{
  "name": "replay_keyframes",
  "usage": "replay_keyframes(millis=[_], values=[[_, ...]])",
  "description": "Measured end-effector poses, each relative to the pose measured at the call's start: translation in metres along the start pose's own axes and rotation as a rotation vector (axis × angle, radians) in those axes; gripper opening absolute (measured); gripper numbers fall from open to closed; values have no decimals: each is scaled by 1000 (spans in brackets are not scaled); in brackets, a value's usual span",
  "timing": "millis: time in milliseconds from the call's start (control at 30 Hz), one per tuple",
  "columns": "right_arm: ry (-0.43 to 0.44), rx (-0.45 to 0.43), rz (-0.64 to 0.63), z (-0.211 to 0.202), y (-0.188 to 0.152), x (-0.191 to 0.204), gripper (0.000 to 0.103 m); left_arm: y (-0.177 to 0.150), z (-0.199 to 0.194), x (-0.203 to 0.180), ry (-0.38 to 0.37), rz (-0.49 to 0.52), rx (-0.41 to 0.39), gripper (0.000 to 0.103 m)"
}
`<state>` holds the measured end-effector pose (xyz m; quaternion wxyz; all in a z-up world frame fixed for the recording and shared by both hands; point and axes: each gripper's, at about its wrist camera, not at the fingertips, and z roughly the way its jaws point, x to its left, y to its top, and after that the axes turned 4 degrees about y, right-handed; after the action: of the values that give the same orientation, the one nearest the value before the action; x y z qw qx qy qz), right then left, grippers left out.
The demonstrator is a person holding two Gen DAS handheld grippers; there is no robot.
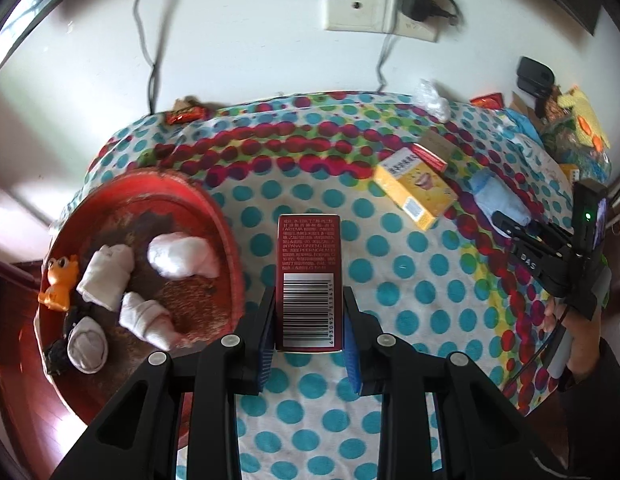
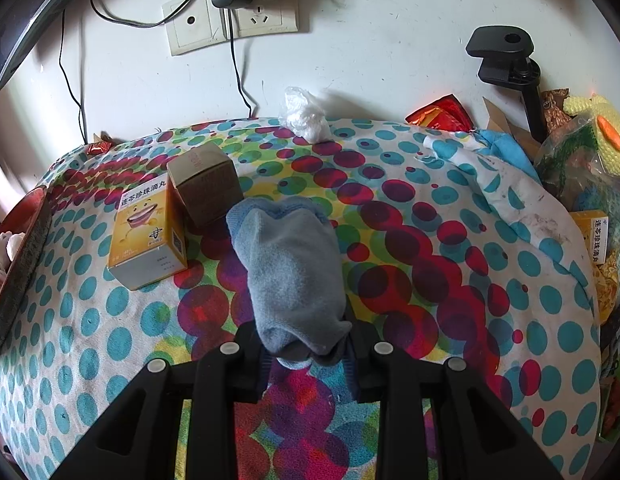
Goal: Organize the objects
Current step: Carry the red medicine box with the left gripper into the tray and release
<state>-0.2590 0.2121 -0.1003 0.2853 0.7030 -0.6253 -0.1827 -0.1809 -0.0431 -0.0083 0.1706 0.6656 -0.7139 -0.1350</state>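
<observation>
Left wrist view: left gripper [image 1: 309,320] clamps a dark red box [image 1: 309,280] above the dotted cloth [image 1: 430,280]; right gripper [image 2: 307,354] pinches a blue sock [image 2: 289,272].

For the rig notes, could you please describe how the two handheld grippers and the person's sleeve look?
Both are black, angular linkages with silver pivot bolts and blue ribbed pads lining the jaws. The left gripper and right gripper look identical. From the left wrist view, the right one bears white "DAS" lettering, a green light and a thin black cable; the sleeve is dark.
</observation>
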Motion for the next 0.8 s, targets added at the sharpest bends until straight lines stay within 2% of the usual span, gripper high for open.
replay_keyframes(millis=[67, 300, 500, 667, 800], values=[[0, 0, 2, 0, 0, 0, 28, -2, 0, 15, -8, -36, 3, 27], [-3, 0, 3, 1, 0, 1, 28, -8, -3, 53, 35, -90, -8, 27], [-8, 0, 3, 1, 1, 1, 28, -9, -3, 88, 98, -132, -24, 27], [-11, -1, 5, 1, 1, 1, 28, -9, 8, 121, 159, -165, -28, 27], [-12, -1, 7, 1, 1, 2, 28, -10, 20, 146, 169, -215, -11, 27]])
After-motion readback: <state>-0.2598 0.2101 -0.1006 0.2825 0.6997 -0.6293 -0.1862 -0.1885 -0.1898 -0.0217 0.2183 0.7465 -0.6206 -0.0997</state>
